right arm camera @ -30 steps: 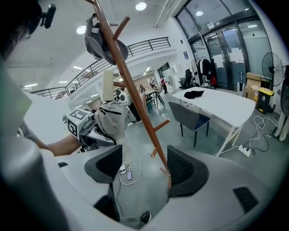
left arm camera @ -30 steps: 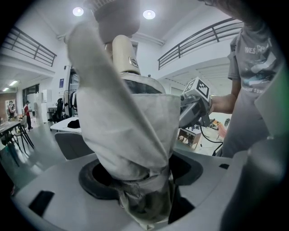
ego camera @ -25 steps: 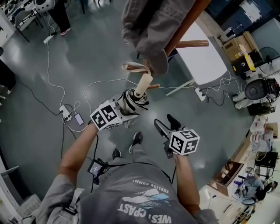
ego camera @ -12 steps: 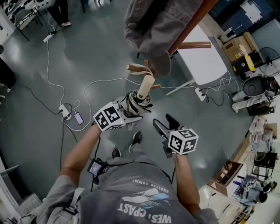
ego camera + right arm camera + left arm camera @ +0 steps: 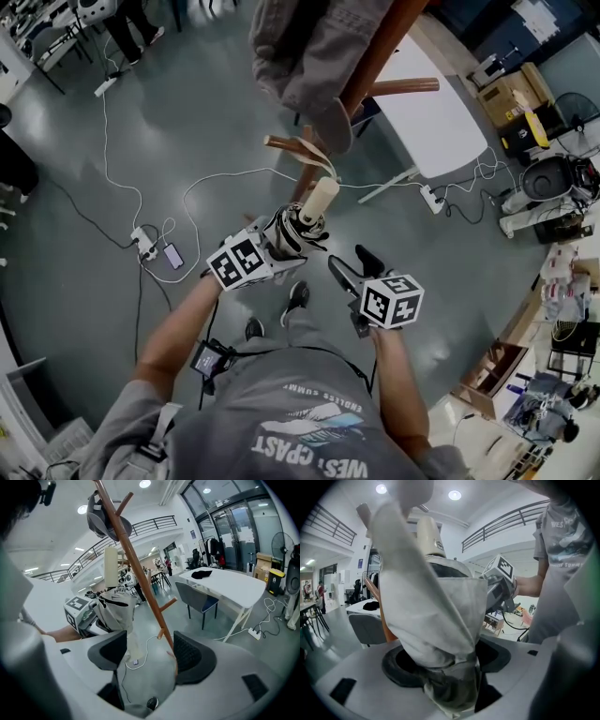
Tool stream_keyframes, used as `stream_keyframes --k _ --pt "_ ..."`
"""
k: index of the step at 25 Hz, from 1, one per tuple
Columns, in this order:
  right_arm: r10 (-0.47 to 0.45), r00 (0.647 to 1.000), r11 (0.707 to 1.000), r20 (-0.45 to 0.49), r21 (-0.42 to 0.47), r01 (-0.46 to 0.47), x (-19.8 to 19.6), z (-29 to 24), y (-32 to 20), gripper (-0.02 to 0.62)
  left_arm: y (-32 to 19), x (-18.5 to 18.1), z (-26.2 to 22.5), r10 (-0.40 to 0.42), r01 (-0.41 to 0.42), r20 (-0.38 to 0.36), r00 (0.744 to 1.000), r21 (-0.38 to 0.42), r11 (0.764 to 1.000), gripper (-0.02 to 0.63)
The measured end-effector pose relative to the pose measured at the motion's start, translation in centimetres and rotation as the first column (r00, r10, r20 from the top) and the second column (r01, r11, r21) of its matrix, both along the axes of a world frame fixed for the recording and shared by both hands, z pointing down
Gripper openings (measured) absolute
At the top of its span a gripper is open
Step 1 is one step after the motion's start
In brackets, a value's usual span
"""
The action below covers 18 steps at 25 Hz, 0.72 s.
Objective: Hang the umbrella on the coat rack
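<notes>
The folded grey, cream-handled umbrella (image 5: 298, 228) sits clamped in the left gripper (image 5: 281, 242); the right gripper (image 5: 354, 265) gapes empty.

The brown wooden coat rack pole (image 5: 385, 47) runs off the head view's top edge. The folded pale-grey fabric umbrella (image 5: 436, 620) is blurred at upper left.

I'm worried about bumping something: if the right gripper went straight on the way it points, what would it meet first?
Most likely the coat rack's pole, seen between the right gripper's open jaws; the umbrella hangs just left. Depth is unclear.
</notes>
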State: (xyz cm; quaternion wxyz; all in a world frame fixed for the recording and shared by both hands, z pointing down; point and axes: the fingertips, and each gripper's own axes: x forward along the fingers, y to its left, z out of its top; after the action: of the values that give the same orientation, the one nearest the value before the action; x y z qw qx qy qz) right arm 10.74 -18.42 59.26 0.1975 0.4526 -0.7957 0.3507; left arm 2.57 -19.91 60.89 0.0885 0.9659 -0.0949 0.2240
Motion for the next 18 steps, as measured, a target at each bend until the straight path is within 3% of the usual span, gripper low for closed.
stream_keyframes --k 18 --pt "0.006 1.0 1.0 0.02 0.005 -0.006 0.0 0.4 3.3 0.327 3.0 -1.0 3.5 -0.066 0.069 0.057 0.996 -0.043 0.997 0.327"
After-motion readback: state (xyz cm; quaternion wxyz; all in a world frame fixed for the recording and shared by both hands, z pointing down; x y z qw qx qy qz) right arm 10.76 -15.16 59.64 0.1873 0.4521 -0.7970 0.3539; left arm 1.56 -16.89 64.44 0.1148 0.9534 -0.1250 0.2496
